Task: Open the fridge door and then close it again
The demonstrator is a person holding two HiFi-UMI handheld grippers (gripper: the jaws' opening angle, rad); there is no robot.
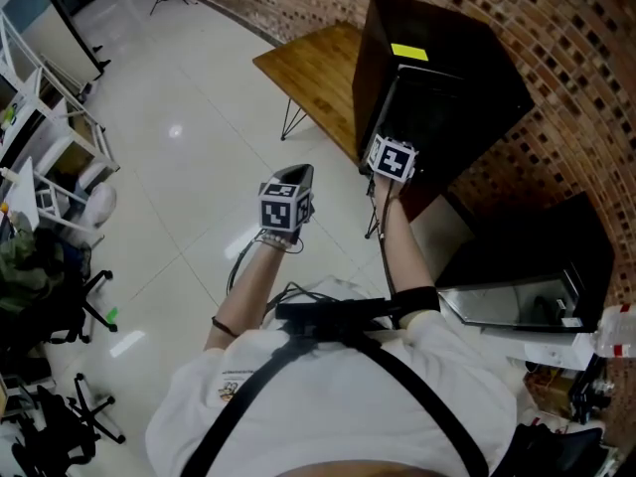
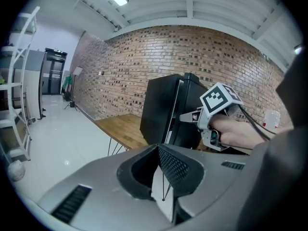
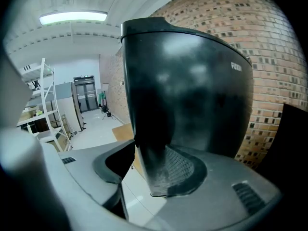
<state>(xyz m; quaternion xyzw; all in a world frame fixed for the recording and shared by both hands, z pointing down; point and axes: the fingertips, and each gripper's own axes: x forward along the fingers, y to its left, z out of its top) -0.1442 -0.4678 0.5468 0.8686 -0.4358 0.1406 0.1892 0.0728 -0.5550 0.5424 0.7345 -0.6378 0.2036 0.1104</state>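
A black fridge stands against the brick wall, and its door is ajar. In the left gripper view a pale gap shows along the door's edge. My right gripper is at that edge, also seen as the right gripper in a hand. In the right gripper view the door fills the space between the jaws of the right gripper, and the pads close on its lower corner. My left gripper hangs shut and empty over the floor, left of the fridge; the left gripper shows its jaws together.
A wooden table on thin metal legs stands left of the fridge. A second dark cabinet with a glass panel sits at the right. White shelving and office chairs line the left side of the glossy floor.
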